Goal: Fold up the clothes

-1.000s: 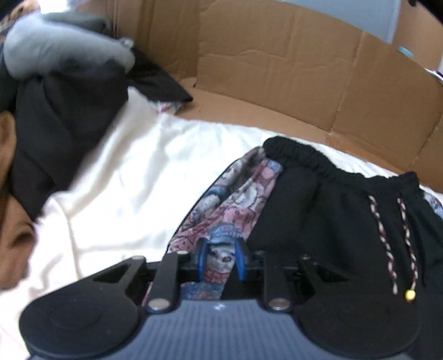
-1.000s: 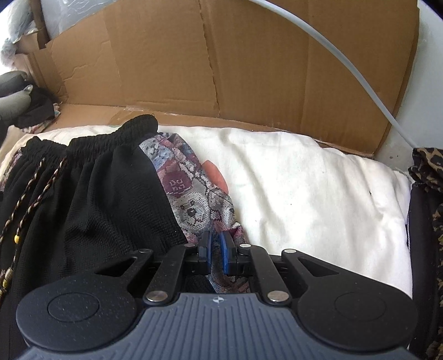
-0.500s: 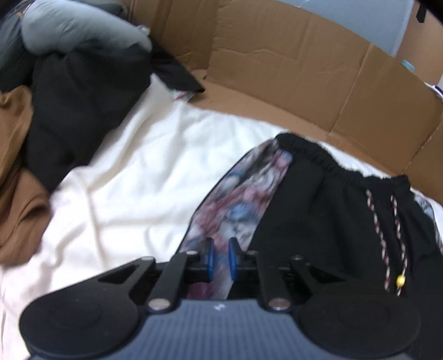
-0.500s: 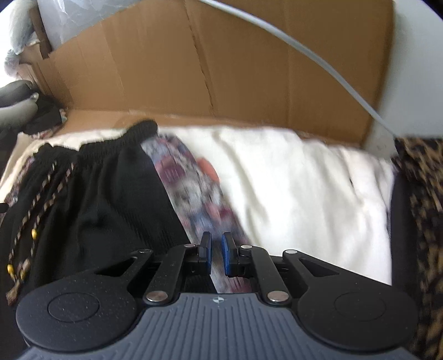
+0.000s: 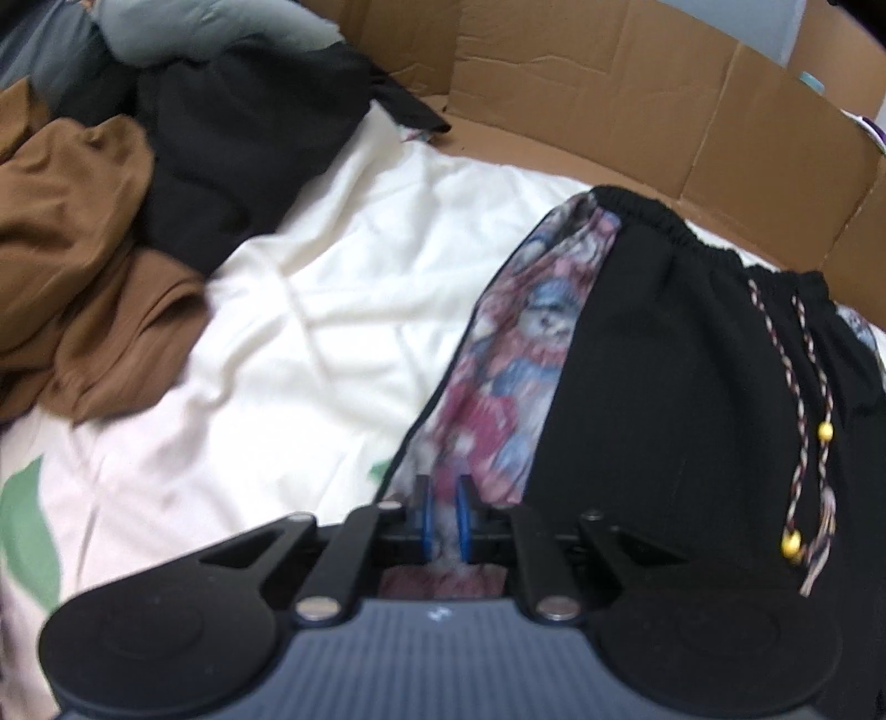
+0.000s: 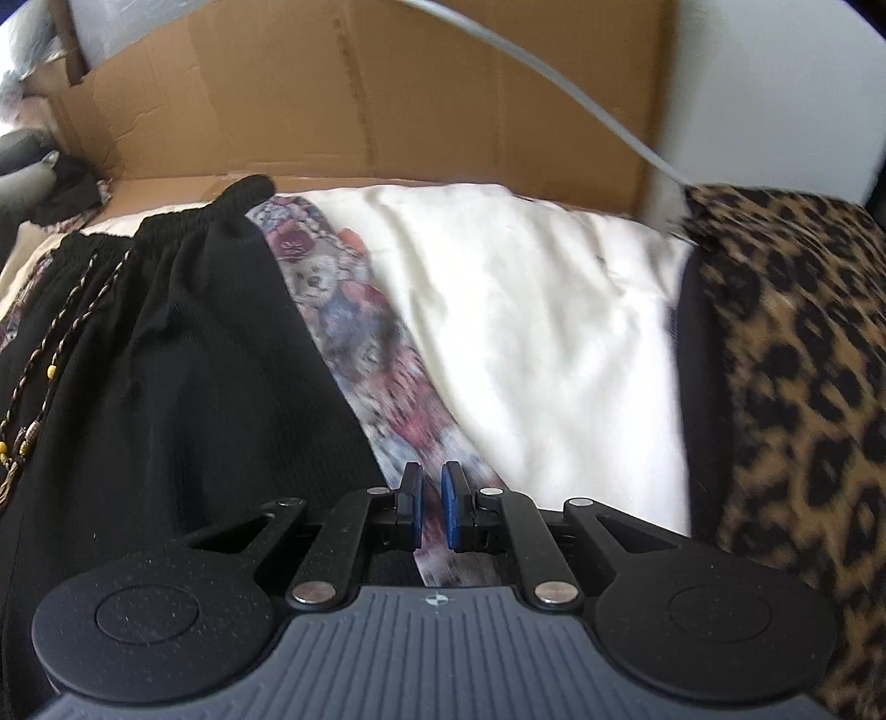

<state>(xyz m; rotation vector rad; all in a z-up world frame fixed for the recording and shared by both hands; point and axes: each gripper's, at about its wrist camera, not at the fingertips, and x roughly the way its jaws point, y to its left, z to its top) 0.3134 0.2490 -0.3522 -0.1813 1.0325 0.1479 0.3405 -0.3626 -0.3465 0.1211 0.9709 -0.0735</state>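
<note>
White sheet (image 5: 332,310); tools (image 5: 444,520) (image 6: 431,509) pinching trousers (image 5: 664,399).

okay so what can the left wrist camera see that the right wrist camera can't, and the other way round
Only the left wrist view shows the brown garment heaped with dark clothes and a grey garment at the far left. Only the right wrist view shows the leopard-print fabric and a grey cable crossing the cardboard. Both show the black drawstring shorts with bear-print side panels, the white sheet and the cardboard wall. The left gripper and the right gripper each pinch a bear-print panel.
</note>
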